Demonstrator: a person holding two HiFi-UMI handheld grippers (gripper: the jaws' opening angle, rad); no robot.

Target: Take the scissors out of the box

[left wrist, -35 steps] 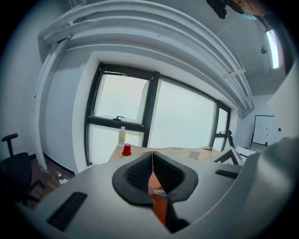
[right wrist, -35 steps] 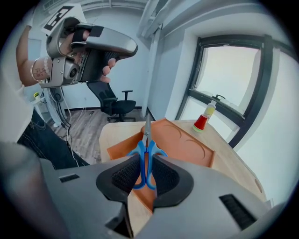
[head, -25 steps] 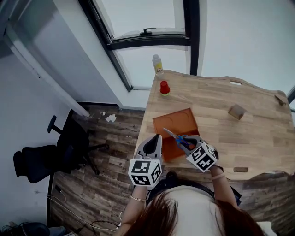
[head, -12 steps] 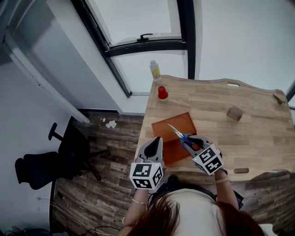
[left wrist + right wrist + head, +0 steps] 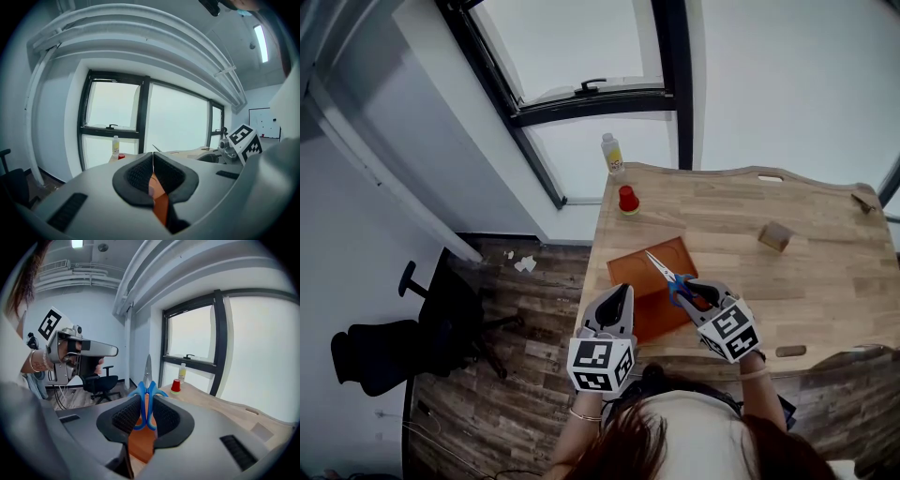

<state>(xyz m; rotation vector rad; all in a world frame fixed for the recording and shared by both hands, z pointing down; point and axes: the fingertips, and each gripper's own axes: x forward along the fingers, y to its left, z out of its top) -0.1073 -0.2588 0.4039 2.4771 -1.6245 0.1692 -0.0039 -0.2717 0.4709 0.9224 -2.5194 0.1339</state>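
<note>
Head view: a person at a wooden table [image 5: 806, 272] holds scissors [image 5: 668, 273] in the right gripper [image 5: 692, 291] above an open orange box [image 5: 630, 266].

Right gripper view shows the claw [image 5: 146, 405] clamped on the blue handles of the scissors [image 5: 147, 380], whose closed blades point up and away toward the window, with the orange box below them. The left gripper [image 5: 619, 293] hangs at the box's near left edge; in the left gripper view its jaws [image 5: 153, 164] are pressed together with nothing between them. A red cup [image 5: 627, 200] and a small bottle [image 5: 610, 154] stand at the table's far corner.
</note>
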